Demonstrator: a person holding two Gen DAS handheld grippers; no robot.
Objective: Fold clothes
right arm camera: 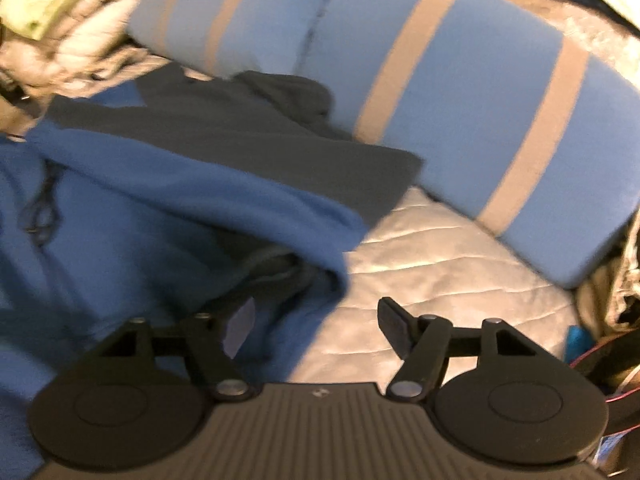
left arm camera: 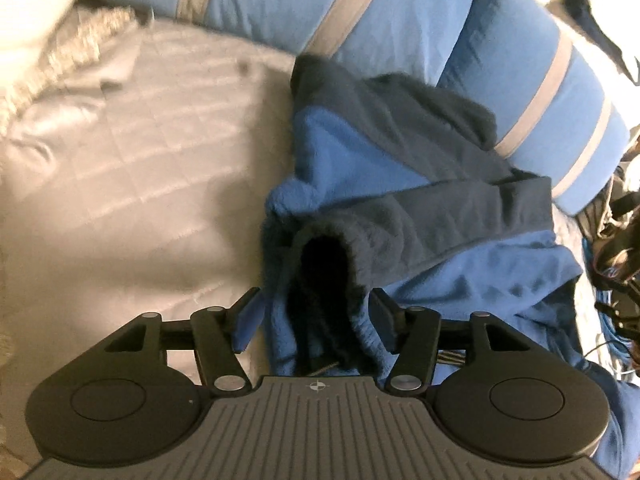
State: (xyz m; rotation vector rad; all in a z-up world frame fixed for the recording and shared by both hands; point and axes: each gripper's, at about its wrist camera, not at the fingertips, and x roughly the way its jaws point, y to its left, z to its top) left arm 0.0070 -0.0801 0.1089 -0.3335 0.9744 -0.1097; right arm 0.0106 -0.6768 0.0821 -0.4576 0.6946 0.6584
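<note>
Two-tone blue fleece garment on pale quilted bedcover; striped blue pillows far. Left gripper: jaws apart around a dark cuff. Right gripper: jaws apart, seemingly empty.

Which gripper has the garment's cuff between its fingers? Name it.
The left gripper: the dark ribbed cuff of the blue fleece garment sits between its open fingers. The right gripper is open too, with only the garment's edge and quilted bedding ahead.
</note>
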